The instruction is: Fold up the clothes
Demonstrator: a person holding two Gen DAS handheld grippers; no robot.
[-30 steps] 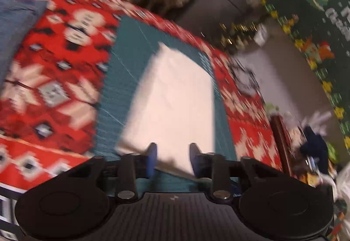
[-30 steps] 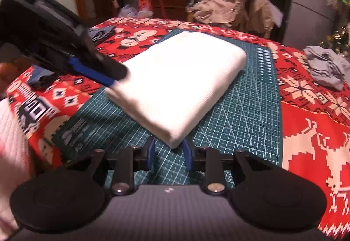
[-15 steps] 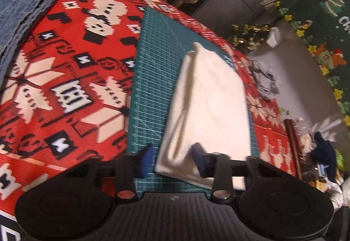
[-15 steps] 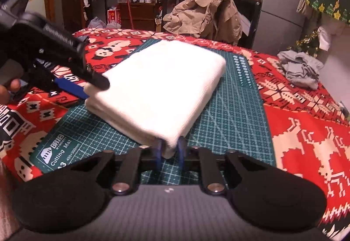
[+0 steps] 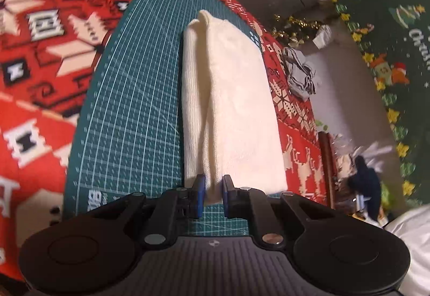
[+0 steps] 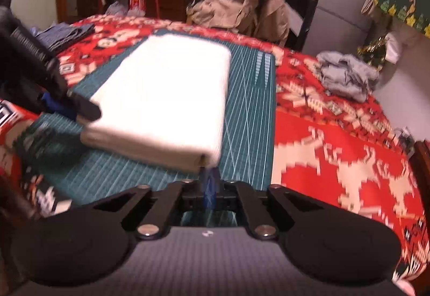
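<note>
Cluttered room, red patterned cloth point(image 6: 336, 175) over table, green cutting mat point(image 5: 139, 97) on top. We see white garment point(image 5: 233, 107) folded into long slab on mat, long axis running straight away from both tongs. Left gripper point(image 5: 212, 195) narrowed onto near-left corner, layers between pads. Right gripper point(image 6: 210, 183) pinched tight at near-right corner; edge seems caught, blur leaves doubt. Both hold same near short edge; we judge next fold goes lengthwise, toward far end.

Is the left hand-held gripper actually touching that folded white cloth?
Touching. In the left wrist view the left hand-held gripper has its blue fingers closed on the near edge of the folded white cloth, with no gap showing.
</note>
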